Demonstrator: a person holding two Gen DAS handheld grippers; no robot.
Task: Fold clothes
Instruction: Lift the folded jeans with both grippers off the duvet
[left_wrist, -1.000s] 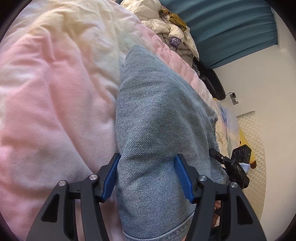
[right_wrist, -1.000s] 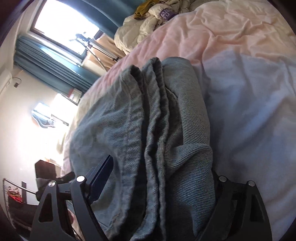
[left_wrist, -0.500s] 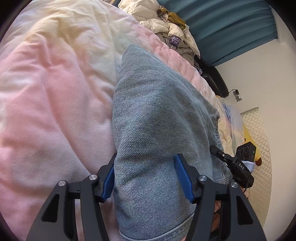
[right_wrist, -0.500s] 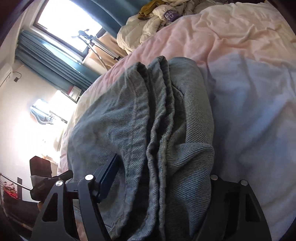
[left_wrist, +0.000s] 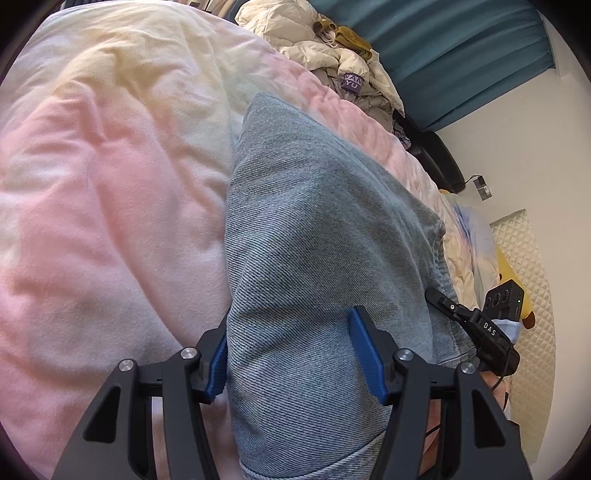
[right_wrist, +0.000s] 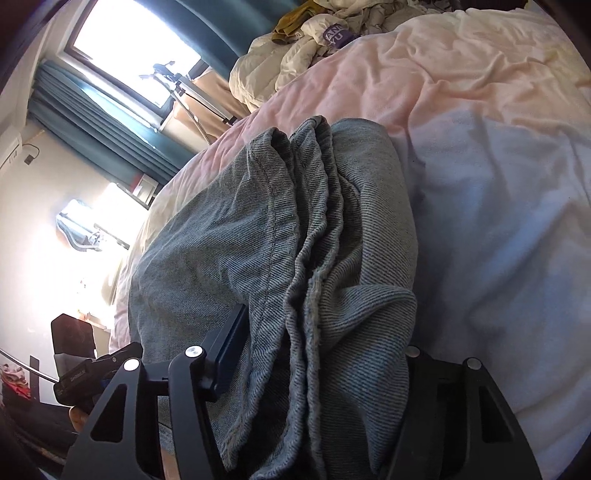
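Already the grey jeans (right_wrist: 303, 266) lie on the pink bedspread (left_wrist: 103, 177) stacked in several layers, the left gripper (left_wrist: 295, 354) and right gripper (right_wrist: 317, 354) each clamped across the bundle, so only setting down or another fold seems left.

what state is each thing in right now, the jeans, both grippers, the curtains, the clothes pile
jeans: folded in layers, lying on the bed
left gripper: jaws around the jeans
right gripper: jaws around the stacked layers
curtains: drawn aside, window uncovered
clothes pile: crumpled, unfolded
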